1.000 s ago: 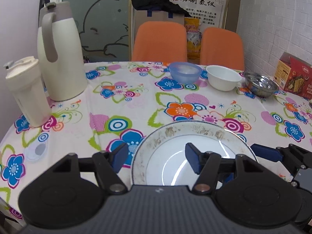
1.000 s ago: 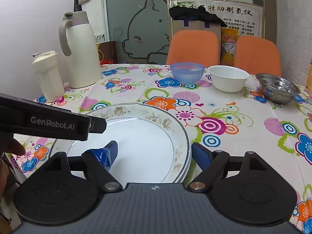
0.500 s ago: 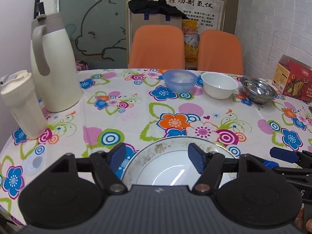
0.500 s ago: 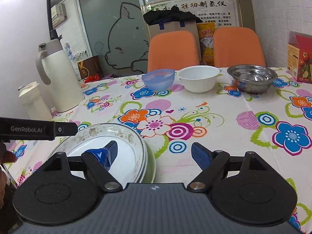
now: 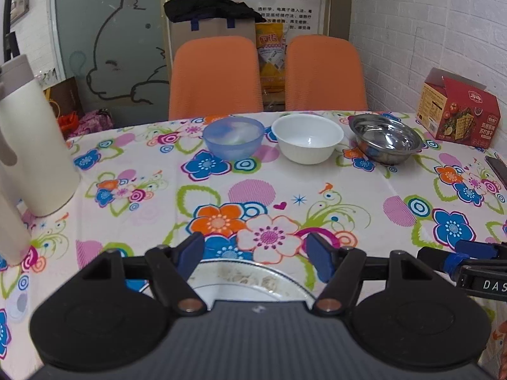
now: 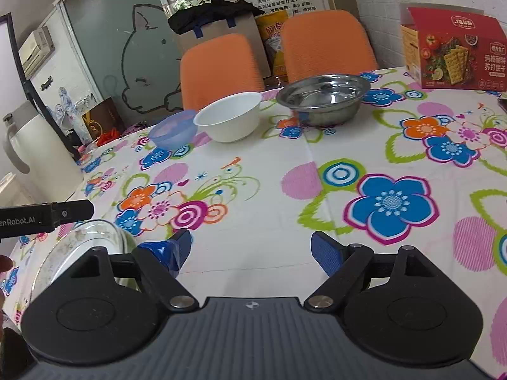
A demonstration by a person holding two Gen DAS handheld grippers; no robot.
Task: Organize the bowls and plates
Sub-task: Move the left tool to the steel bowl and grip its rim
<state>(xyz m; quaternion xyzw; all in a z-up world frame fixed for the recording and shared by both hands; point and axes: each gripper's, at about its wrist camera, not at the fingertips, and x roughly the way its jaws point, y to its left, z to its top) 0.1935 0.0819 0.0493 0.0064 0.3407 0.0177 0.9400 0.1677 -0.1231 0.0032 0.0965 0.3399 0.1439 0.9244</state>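
A stack of white plates with a patterned rim (image 5: 250, 280) lies at the near table edge, mostly hidden under my left gripper (image 5: 258, 255), which is open and empty above it. The stack also shows in the right wrist view (image 6: 79, 243), left of my right gripper (image 6: 252, 248), which is open and empty over bare tablecloth. Three bowls stand in a row at the far side: a blue plastic bowl (image 5: 233, 137), a white bowl (image 5: 307, 137) and a steel bowl (image 5: 385, 137). They also show in the right wrist view: blue bowl (image 6: 173, 129), white bowl (image 6: 228, 120), steel bowl (image 6: 324, 98).
A cream thermos jug (image 5: 31, 145) and a cream tumbler (image 5: 9, 228) stand at the left. A red cracker box (image 5: 459, 110) sits at the far right, with a dark phone (image 5: 499, 169) near it. Two orange chairs (image 5: 215, 76) stand behind the table.
Both grippers have drawn back and risen from the plate stack. The right gripper has swung right, toward the bowls, so the stack now sits at its lower left.
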